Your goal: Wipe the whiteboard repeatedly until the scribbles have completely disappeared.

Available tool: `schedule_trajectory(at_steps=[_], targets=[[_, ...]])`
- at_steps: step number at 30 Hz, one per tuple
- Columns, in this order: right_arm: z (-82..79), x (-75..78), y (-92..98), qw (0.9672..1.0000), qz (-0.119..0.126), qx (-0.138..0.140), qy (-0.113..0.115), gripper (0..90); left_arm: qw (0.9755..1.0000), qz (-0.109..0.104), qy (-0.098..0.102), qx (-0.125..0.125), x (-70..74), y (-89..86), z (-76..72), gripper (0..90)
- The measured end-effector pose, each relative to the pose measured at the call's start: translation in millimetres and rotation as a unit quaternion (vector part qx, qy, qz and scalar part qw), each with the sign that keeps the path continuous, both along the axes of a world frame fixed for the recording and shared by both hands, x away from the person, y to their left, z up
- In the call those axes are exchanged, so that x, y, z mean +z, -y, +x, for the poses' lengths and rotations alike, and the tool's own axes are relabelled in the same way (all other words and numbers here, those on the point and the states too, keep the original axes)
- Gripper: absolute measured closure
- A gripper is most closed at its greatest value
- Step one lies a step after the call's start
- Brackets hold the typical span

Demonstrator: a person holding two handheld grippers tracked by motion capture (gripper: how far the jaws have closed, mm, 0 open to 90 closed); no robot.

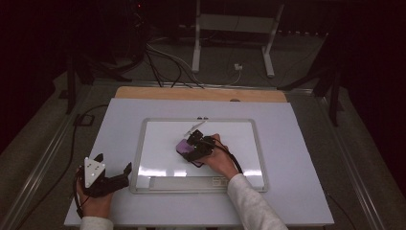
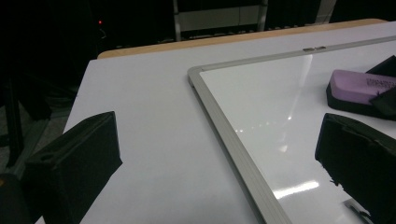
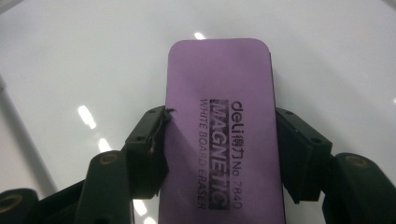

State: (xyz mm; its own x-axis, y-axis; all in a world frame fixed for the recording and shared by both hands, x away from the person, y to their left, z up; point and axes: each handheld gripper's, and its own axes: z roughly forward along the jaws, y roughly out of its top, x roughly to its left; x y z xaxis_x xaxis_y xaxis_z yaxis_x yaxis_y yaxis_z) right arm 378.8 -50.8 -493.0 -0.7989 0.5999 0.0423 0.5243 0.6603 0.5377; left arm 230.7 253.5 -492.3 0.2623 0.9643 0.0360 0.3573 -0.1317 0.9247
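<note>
Whiteboard (image 1: pixel 158 139) carries purple eraser (image 3: pixel 219 126) clamped by right tongs (image 3: pixel 219 156).

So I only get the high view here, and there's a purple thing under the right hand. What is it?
Observer: A purple eraser; the right gripper view shows "MAGNETIC WHITE BOARD ERASER" printed on it.
Operator: Is it actually held?
Observer: Yes, the right gripper has one black jaw against each long side of it, over the whiteboard.
Operator: Does it have a different underside?
Observer: The left gripper view shows a black layer under the purple top.
Operator: And the other gripper?
Observer: The left gripper stands wide open with nothing between its jaws, over the board's left frame edge.
</note>
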Motion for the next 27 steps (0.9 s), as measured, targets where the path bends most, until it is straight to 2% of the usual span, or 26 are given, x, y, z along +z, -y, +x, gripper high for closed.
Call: schedule_trajectory(at_steps=[2, 3, 4, 5, 6, 7, 8, 9, 10, 11, 12, 13, 14, 15, 16, 18, 20, 22, 23, 24, 25, 26, 27], targets=[[1.1, 0.0, 0.2, 1.0, 0.001, -0.004, -0.002, 40.8, 1.0, -0.001, -0.001, 0.001, -0.1, -0.8, -0.2, 0.8], [4.7, -0.4, 3.0, 0.9997, 0.0, -0.024, 0.0, 40.8, 1.0, -0.001, -0.001, 0.002, -0.1, -1.1, -0.4, 0.8], [15.6, -0.6, 13.3, 0.9951, -0.008, -0.098, 0.008, 40.8, 1.0, -0.001, 0.0, 0.002, 0.0, -1.4, -0.6, 0.8], [15.6, -0.6, 13.3, 0.9951, -0.008, -0.098, 0.008, 40.8, 1.0, -0.001, 0.0, 0.002, 0.2, -1.6, -0.8, 0.8], [22.2, -0.9, 21.1, 0.9895, -0.012, -0.143, 0.015, 40.8, 1.0, -0.002, 0.0, 0.002, 0.2, -1.7, -0.9, 0.8], [26.7, -1.1, 27.6, 0.9842, -0.015, -0.175, 0.019, 40.8, 1.0, -0.002, 0.0, 0.002, 0.2, -1.9, -1.0, 0.8], [31.3, -1.5, 35.8, 0.977, -0.014, -0.212, 0.019, 40.8, 1.0, -0.003, 0.0, 0.002, -0.1, -2.1, -0.8, 0.8], [34.0, -2.1, 42.2, 0.9727, -0.006, -0.232, 0.013, 40.8, 1.0, -0.003, 0.0, 0.001, -0.4, -2.1, -0.4, 0.8], [31.2, -2.2, 42.0, 0.9766, -0.008, -0.214, 0.017, 40.8, 1.0, -0.003, -0.002, 0.001, -0.9, -2.0, 0.3, 0.8], [31.2, -2.2, 42.0, 0.9766, -0.008, -0.214, 0.017, 40.8, 1.0, -0.001, -0.002, 0.001, -1.1, -1.9, 0.7, 0.8], [25.7, -2.2, 35.4, 0.986, -0.001, -0.167, 0.008, 40.7, 1.0, 0.0, -0.004, 0.0, -1.3, -1.4, 1.0, 0.8], [21.2, -2.0, 29.3, 0.9913, 0.002, -0.132, 0.005, 40.7, 1.0, 0.001, -0.003, 0.0, -1.2, -0.8, 1.2, 0.8], [21.2, -2.0, 29.3, 0.9913, 0.002, -0.132, 0.005, 40.7, 1.0, 0.001, -0.003, -0.001, -0.9, -0.1, 1.0, 0.8], [10.4, -1.2, 15.3, 0.998, 0.0, -0.064, 0.001, 40.7, 1.0, 0.002, -0.001, -0.002, -0.4, 0.4, 0.8, 0.8], [10.4, -1.2, 15.3, 0.998, 0.0, -0.064, 0.001, 40.7, 1.0, 0.001, 0.0, -0.001, -0.1, 0.9, 0.3, 0.8], [-1.2, -0.4, 1.1, 0.9999, 0.004, 0.001, -0.011, 40.7, 1.0, 0.001, -0.001, 0.0, 0.0, 0.5, 0.0, 0.8], [-5.5, 0.0, -5.5, 0.9997, -0.006, 0.022, -0.004, 40.7, 1.0, 0.0, -0.001, 0.001, -0.1, -0.6, -0.2, 0.8], [-1.2, -0.3, -4.8, 1.0, -0.004, 0.005, -0.006, 40.7, 1.0, 0.0, 0.0, 0.001, 0.2, -1.3, -0.7, 0.8], [8.2, -1.0, 1.5, 0.9991, -0.006, -0.042, 0.002, 40.7, 1.0, -0.001, 0.001, 0.002, 0.3, -1.5, -1.0, 0.8], [13.9, -1.5, 6.5, 0.9976, -0.005, -0.069, 0.005, 40.8, 1.0, -0.002, 0.001, 0.002, 0.4, -1.7, -1.2, 0.8], [13.9, -1.5, 6.5, 0.9976, -0.005, -0.069, 0.005, 40.8, 1.0, -0.002, 0.001, 0.002, 0.3, -1.9, -1.2, 0.8], [25.6, -2.4, 19.1, 0.9915, -0.003, -0.13, 0.009, 40.8, 1.0, -0.003, 0.001, 0.002, 0.1, -2.2, -1.1, 0.8], [25.6, -2.4, 19.1, 0.9915, -0.003, -0.13, 0.009, 40.8, 1.0, -0.003, 0.001, 0.002, 0.0, -2.5, -1.0, 0.8]])
